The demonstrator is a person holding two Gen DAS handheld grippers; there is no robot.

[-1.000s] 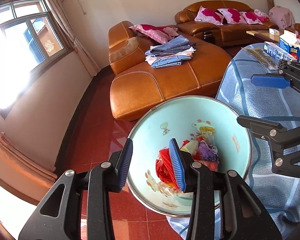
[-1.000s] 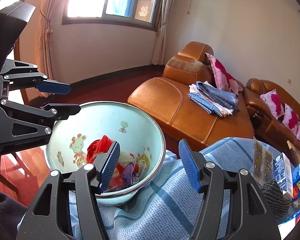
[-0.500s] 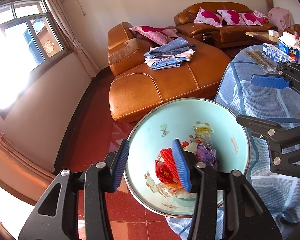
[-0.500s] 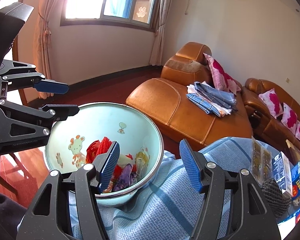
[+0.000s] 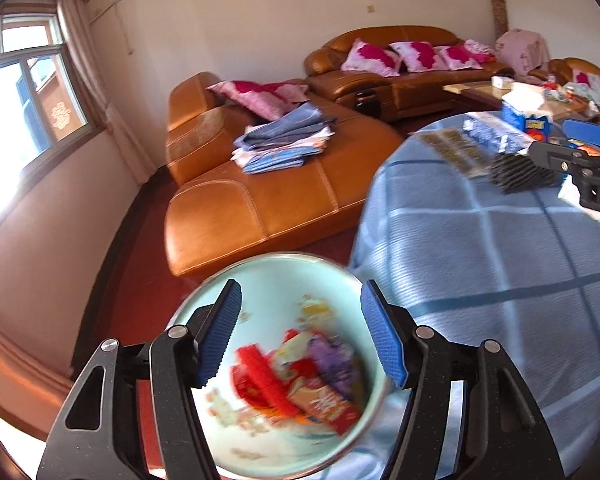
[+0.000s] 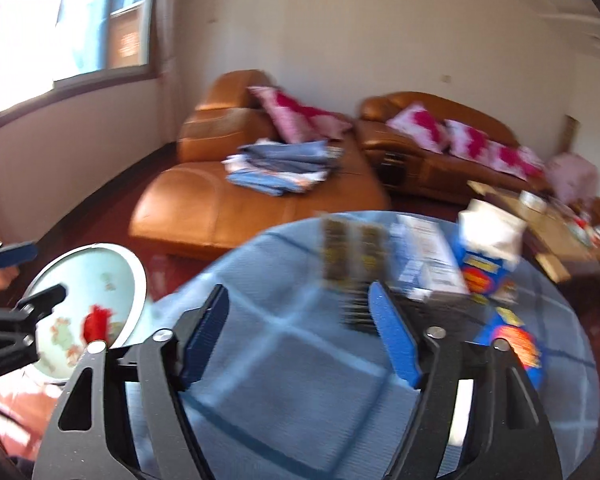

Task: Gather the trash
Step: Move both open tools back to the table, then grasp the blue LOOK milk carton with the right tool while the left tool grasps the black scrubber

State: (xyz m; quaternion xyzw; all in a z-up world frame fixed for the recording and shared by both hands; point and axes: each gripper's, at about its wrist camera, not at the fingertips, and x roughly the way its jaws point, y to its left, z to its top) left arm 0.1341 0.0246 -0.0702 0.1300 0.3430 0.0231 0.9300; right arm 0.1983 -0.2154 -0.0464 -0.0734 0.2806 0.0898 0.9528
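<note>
In the left wrist view the left gripper (image 5: 300, 332), jaws spread and empty, hangs over the basin (image 5: 332, 276) of collected wrappers (image 5: 300, 380) at 6 o'clock; in the right wrist view the spread right gripper (image 6: 300, 336) faces packets (image 6: 354, 256) at 12 o'clock on the table (image 6: 300, 400), apparently uncollected.

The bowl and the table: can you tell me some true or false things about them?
1. The bowl holds colourful wrappers. True.
2. The left tool is clamped shut on the bowl's rim. False: its fingers are spread apart, gripping nothing.
3. The table wears a blue checked cloth. True.
4. The right tool grips a wrapper. False: it is open and empty.
5. Folded cloths lie on the floor. False: they lie on the sofa.
</note>
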